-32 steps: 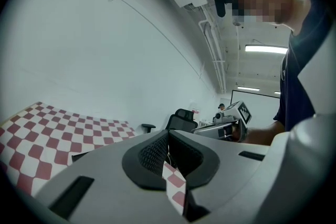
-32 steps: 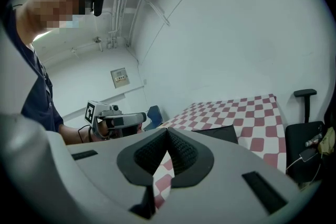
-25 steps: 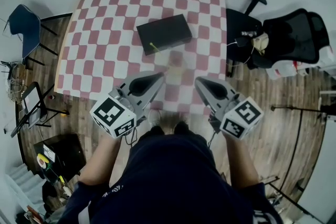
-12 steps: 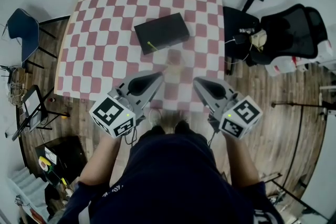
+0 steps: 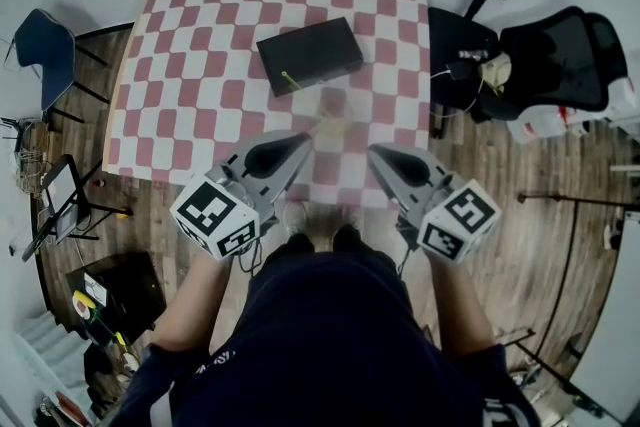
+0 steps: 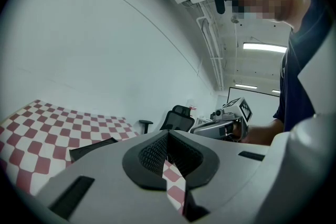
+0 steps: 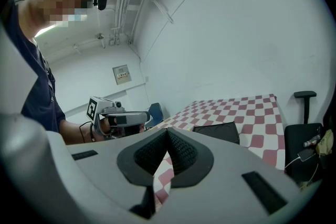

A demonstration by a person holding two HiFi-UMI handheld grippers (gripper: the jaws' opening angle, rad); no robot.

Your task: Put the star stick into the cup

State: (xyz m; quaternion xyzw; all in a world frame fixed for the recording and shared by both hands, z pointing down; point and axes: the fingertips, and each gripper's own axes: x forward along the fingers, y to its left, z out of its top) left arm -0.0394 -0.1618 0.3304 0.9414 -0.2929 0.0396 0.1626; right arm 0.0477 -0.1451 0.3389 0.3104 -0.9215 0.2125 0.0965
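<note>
A thin yellow-green stick (image 5: 291, 80) lies on the near edge of a flat black box (image 5: 309, 54) on the checkered table (image 5: 200, 65). Just in front of the box stands a faint, clear cup-like shape (image 5: 333, 107); its outline is hard to make out. My left gripper (image 5: 304, 144) hovers over the table's near edge, shut and empty. My right gripper (image 5: 373, 153) mirrors it to the right, also shut and empty. The left gripper view shows its pads (image 6: 157, 153) together, with the right gripper (image 6: 226, 120) beyond. In the right gripper view the jaws meet and the left gripper (image 7: 118, 118) shows.
A black office chair (image 5: 560, 65) stands right of the table, with cables and a bag beside it. A blue chair (image 5: 45, 50) and a stand (image 5: 60, 205) are on the left, on the wooden floor. The box also shows in both gripper views (image 6: 92, 147) (image 7: 218, 131).
The head view has shifted slightly, so the table sits a little nearer. Both grippers stay shut at the near table edge, hardly moved.
</note>
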